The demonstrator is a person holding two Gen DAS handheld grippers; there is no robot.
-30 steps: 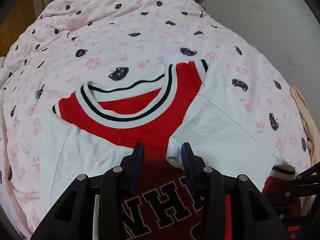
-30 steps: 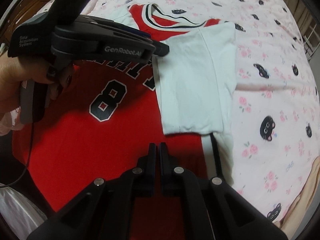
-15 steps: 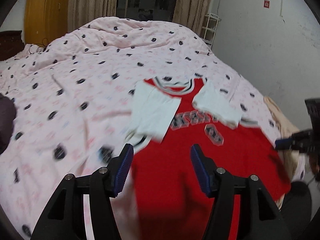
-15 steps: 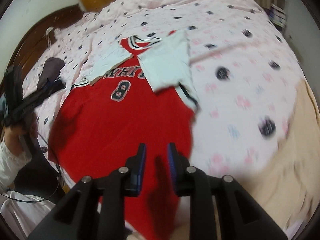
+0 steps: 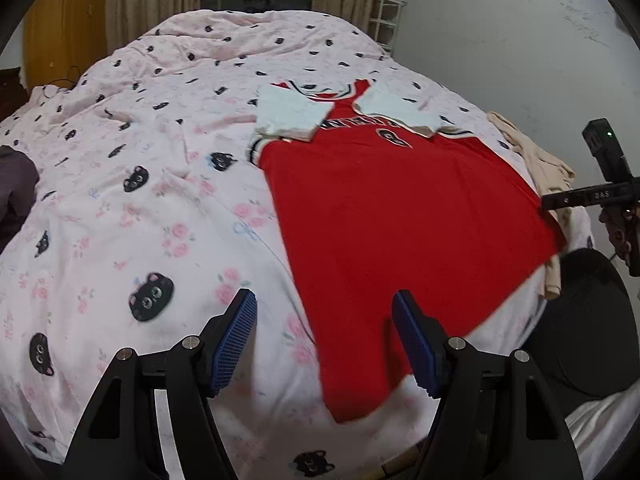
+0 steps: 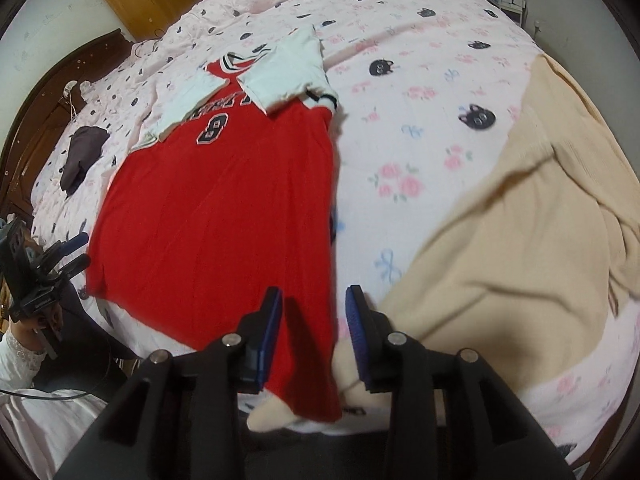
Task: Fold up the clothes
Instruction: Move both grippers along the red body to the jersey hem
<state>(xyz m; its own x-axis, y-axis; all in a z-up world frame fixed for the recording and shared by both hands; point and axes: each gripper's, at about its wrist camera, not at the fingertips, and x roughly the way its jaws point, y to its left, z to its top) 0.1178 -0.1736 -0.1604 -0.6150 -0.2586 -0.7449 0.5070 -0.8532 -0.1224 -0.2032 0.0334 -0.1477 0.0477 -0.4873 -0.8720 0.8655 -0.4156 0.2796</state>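
A red jersey (image 5: 400,216) with a number 8 lies flat on the pink bed, both white sleeves (image 5: 292,114) folded in over its chest. It also shows in the right wrist view (image 6: 216,208). My left gripper (image 5: 324,340) is open and empty, over the jersey's lower left hem corner. My right gripper (image 6: 314,328) is open and empty, with the jersey's lower right hem corner between its jaws. The right gripper's handle shows at the right edge of the left wrist view (image 5: 600,192); the left gripper shows at the left of the right wrist view (image 6: 36,272).
The pink cat-print duvet (image 5: 140,200) covers the bed. A beige garment (image 6: 520,220) lies right of the jersey. A dark garment (image 6: 82,152) lies at the far left. A wardrobe (image 5: 60,36), curtains and a white wall stand behind the bed.
Both grippers have pulled back from the folded sleeves to the jersey's bottom hem. The right gripper, shut a second ago, has opened; the left has opened wider.
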